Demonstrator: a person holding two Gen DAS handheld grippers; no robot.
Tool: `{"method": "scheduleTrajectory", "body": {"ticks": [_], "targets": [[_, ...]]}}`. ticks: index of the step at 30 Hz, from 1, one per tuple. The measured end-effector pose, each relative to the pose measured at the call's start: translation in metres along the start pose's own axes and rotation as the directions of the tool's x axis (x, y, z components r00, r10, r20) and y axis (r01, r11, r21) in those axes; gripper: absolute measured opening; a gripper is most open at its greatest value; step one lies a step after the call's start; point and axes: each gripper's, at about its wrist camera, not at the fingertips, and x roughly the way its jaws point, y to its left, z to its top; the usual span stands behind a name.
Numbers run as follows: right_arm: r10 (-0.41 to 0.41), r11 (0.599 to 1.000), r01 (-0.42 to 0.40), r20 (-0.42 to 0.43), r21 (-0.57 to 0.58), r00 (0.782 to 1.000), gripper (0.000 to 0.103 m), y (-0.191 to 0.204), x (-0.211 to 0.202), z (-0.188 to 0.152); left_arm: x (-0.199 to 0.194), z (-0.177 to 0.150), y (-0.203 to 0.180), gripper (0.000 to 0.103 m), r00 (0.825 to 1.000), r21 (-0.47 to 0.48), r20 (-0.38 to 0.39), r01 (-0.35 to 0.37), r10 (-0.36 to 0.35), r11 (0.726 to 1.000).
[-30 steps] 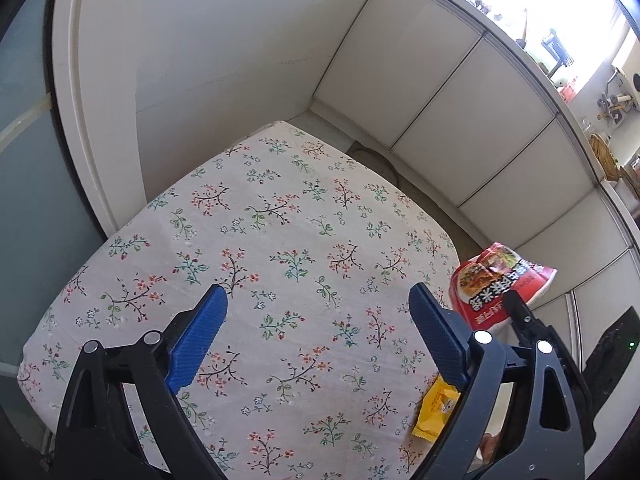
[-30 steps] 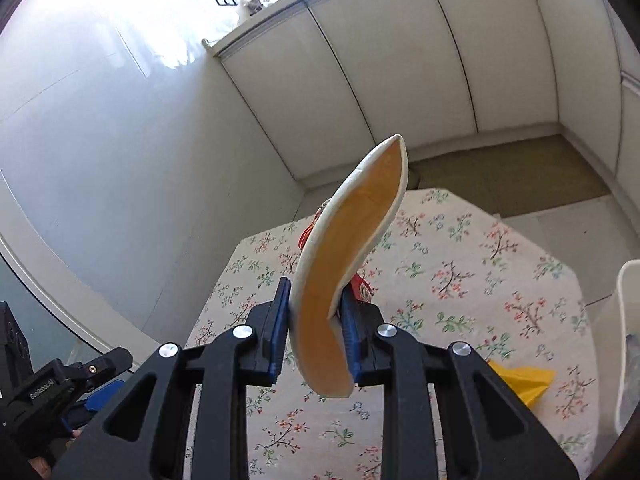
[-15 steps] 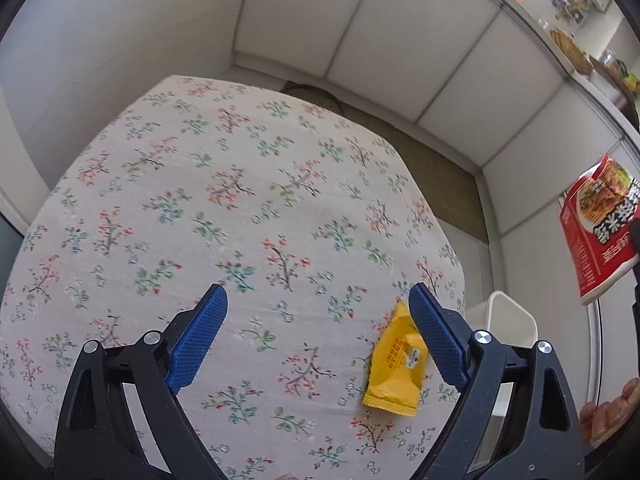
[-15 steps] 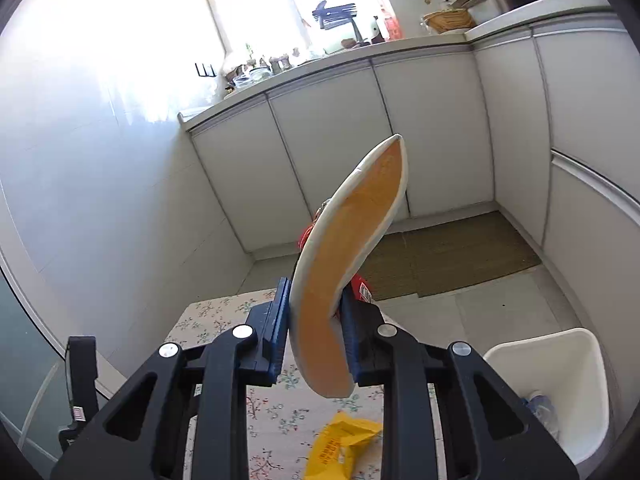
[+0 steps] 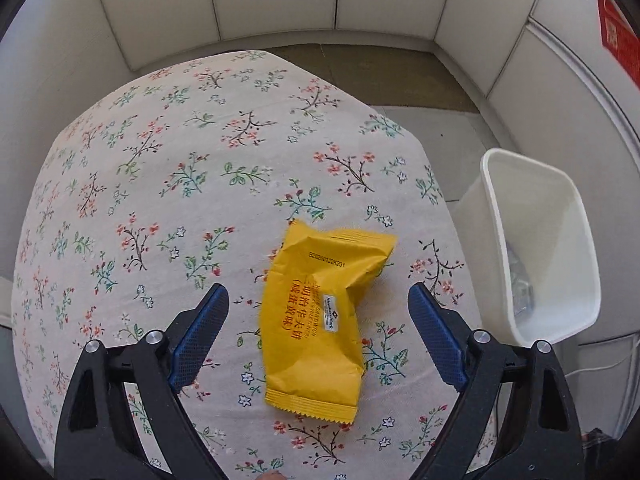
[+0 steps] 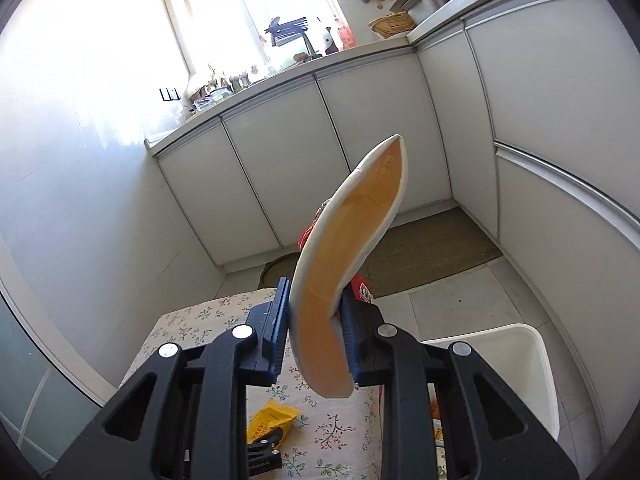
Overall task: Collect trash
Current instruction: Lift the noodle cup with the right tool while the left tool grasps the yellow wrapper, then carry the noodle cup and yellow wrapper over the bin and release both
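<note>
A crumpled yellow snack wrapper point(image 5: 324, 316) lies on the floral tablecloth point(image 5: 180, 160) near the table's right edge. My left gripper point(image 5: 318, 296) points steeply down over it. Its jaws are closing with the wrapper between them, and the blue pads point(image 5: 200, 332) stand clear of it on both sides. My right gripper point(image 6: 316, 300) is shut on a red and white food bag point(image 6: 352, 240), seen edge-on and curving upward. It hovers past the table's corner, beside the white bin point(image 6: 536, 360). The yellow wrapper point(image 6: 272, 420) shows low in the right wrist view.
The white bin point(image 5: 536, 240) stands on the tiled floor just right of the table, with some trash inside. White cabinets point(image 6: 280, 160) line the walls behind. A brown mat point(image 6: 420, 252) lies on the floor. Cluttered counters run above the cabinets.
My left gripper swung right and down across the table until the yellow wrapper sat between its jaws. My right gripper carried the food bag up and off the table toward the bin.
</note>
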Motion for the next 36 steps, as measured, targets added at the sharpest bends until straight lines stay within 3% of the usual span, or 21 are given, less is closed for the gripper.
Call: {"method": "scheduleTrajectory", "body": {"ticks": [2,4,5,7,9,13,17,22,25,29,36], "targets": [[0.003,1.0,-0.003,-0.001,0.009,1.0,0.024,-0.007,-0.002,0.0,0.013,-0.003,-0.006,0.065,0.999,0.029,-0.027,-0.023,0.024,0.999],[0.008,1.0,-0.008,-0.001,0.016,1.0,0.024,-0.013,-0.003,0.001,0.024,-0.004,-0.003,0.055,0.998,0.023,-0.05,-0.04,0.041,0.999],[0.011,1.0,-0.011,-0.002,0.02,1.0,0.024,-0.016,-0.003,0.0,0.03,-0.004,0.002,0.043,0.997,0.006,-0.068,-0.042,0.042,0.999],[0.018,0.999,-0.018,0.001,0.031,1.0,0.024,-0.019,-0.004,0.002,0.034,-0.005,0.016,0.028,0.996,-0.052,-0.093,-0.002,-0.003,0.999],[0.028,0.999,-0.028,0.007,0.037,1.0,0.024,-0.02,-0.005,0.003,0.031,-0.003,0.026,0.023,0.996,-0.1,-0.082,0.036,-0.045,0.994],[0.044,0.998,-0.044,0.012,0.038,0.999,0.024,-0.019,-0.007,0.003,0.021,0.0,0.049,0.019,0.994,-0.19,-0.046,0.093,-0.103,0.977],[0.055,0.998,-0.055,0.013,0.028,0.998,0.024,-0.015,-0.008,0.001,0.01,0.004,0.073,0.017,0.986,-0.298,-0.002,0.158,-0.166,0.942],[0.051,0.999,-0.051,0.025,0.012,0.998,0.024,-0.011,-0.015,0.0,-0.023,0.013,0.089,0.014,0.979,-0.348,0.115,0.199,-0.169,0.916],[0.038,0.999,-0.039,0.034,0.011,0.999,0.025,-0.014,-0.021,0.0,-0.052,0.02,0.082,0.012,0.969,-0.318,0.2,0.204,-0.145,0.926],[0.009,1.0,-0.009,0.043,0.016,0.999,0.025,-0.025,-0.032,0.0,-0.097,0.026,0.066,0.012,0.939,-0.256,0.32,0.213,-0.125,0.943],[-0.084,0.996,0.083,0.06,0.022,0.995,0.025,-0.057,-0.048,-0.003,-0.143,0.024,0.023,0.012,0.887,-0.154,0.434,0.246,-0.158,0.957]]}}
